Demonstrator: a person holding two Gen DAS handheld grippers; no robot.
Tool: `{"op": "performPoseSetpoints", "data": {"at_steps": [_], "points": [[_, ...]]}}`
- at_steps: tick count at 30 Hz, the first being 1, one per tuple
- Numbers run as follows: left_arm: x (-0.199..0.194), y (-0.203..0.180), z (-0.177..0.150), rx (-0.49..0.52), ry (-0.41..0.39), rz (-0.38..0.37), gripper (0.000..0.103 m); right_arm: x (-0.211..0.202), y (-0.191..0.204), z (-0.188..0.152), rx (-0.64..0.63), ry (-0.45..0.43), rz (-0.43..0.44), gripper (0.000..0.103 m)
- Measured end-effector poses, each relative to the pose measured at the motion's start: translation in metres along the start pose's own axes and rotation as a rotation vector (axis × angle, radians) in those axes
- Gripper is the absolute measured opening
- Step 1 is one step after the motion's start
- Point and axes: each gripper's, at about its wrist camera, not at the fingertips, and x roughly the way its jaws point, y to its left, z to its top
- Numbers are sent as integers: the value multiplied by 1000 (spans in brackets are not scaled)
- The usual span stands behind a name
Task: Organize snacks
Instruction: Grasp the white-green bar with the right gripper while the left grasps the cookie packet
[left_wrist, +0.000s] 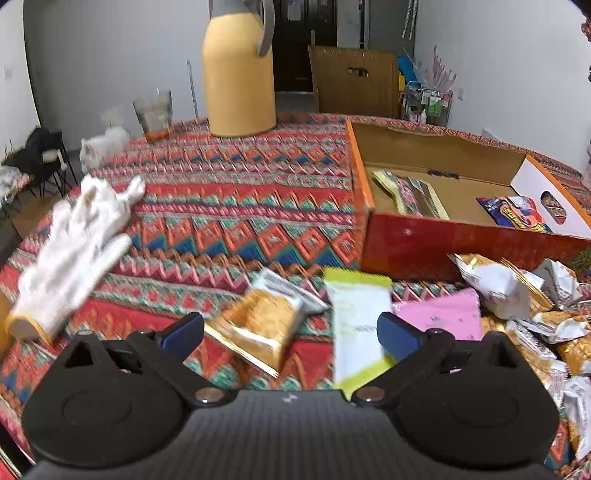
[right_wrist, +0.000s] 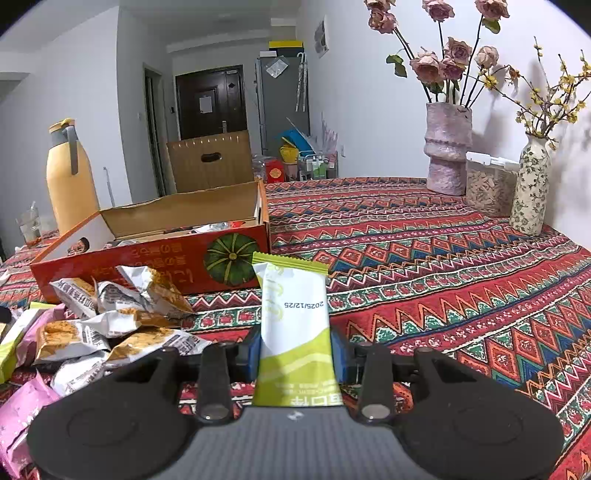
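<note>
Few packets in orange box (left_wrist: 406, 236) – heap of snacks (right_wrist: 122, 325) left; right gripper (right_wrist: 295, 350) clamps green-white packet (right_wrist: 295, 317), left gripper (left_wrist: 290, 332) gapes empty.

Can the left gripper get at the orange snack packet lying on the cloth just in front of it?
Probably yes. The left gripper is open and empty, and the orange snack packet lies flat between its fingers' lines, with nothing on top of it.
</note>
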Motion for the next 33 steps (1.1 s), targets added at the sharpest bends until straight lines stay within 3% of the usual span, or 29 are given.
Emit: {"op": "performPoseSetpoints", "data": {"at_steps": [5, 8, 14, 17, 19, 21, 33], "points": [[10, 8, 10, 109, -7, 30, 102, 1, -1, 0, -2, 8, -31, 37], [26, 15, 13, 150, 27, 16, 102, 3, 0, 1, -1, 16, -63, 37], [58, 32, 8, 158, 94, -31, 102, 10, 5, 5, 5, 27, -107, 37], [60, 37, 10, 152, 92, -102, 86, 16, 10, 7, 3, 42, -108, 36], [57, 36, 10, 153, 88, -164, 57, 20, 13, 8, 4, 55, -105, 36], [52, 32, 9, 172, 81, -190, 44, 22, 15, 7, 2, 61, -104, 36], [13, 22, 17, 183, -8, -147, 43, 14, 16, 10, 11, 32, -82, 36]]}}
